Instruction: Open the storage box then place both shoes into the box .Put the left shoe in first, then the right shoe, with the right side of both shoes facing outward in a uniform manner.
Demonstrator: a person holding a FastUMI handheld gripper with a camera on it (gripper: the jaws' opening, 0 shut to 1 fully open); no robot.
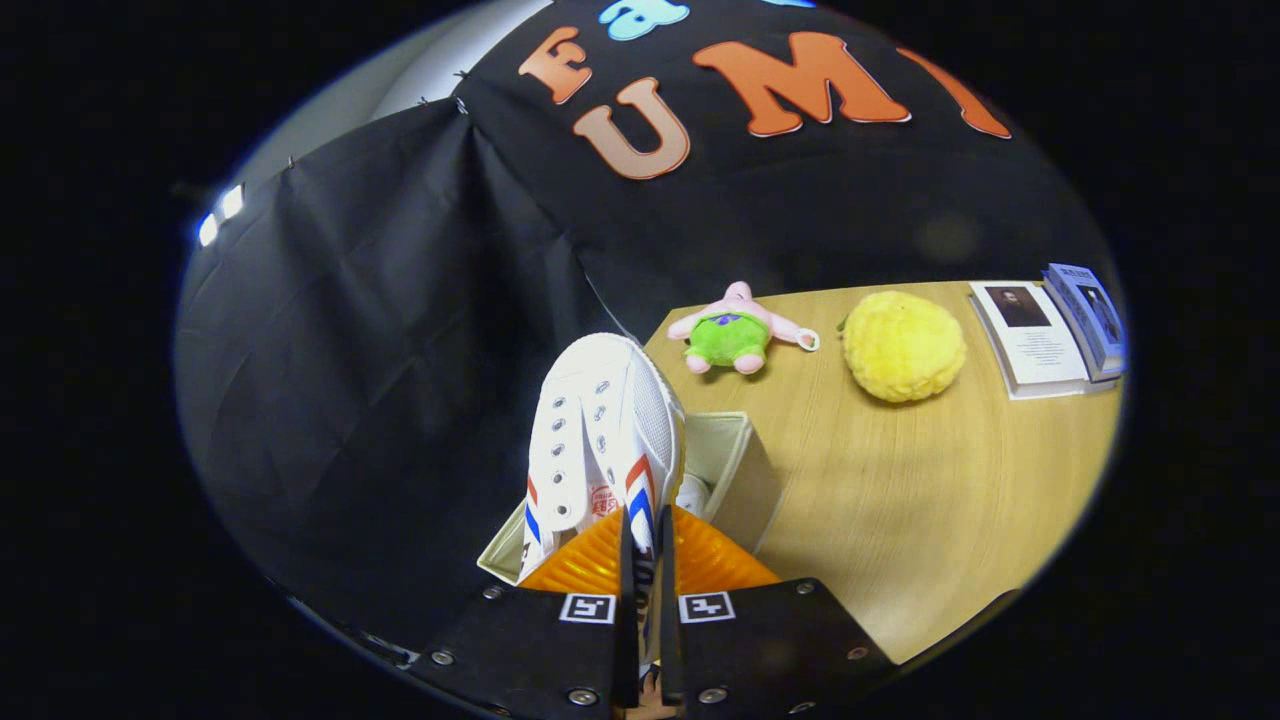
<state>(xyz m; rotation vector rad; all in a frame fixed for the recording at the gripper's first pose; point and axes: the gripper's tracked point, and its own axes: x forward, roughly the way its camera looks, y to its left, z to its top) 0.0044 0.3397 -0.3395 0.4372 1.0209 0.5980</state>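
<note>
A white sneaker (600, 430) with red and blue side stripes is held up on its side, toe pointing away from me. My gripper (645, 570) is shut on its heel edge, both fingers pressing the thin rim between them. Below and just beyond the shoe stands the open beige storage box (735, 455) at the table's near left corner. A bit of another white shoe (692, 494) shows inside the box, beside the held one. The held shoe hangs over the box's opening and hides most of its inside.
On the wooden table (930, 500) beyond the box lie a pink and green plush toy (735, 332), a yellow fuzzy ball (903, 345) and two books (1050, 330) at the far right. Black cloth walls stand behind and to the left.
</note>
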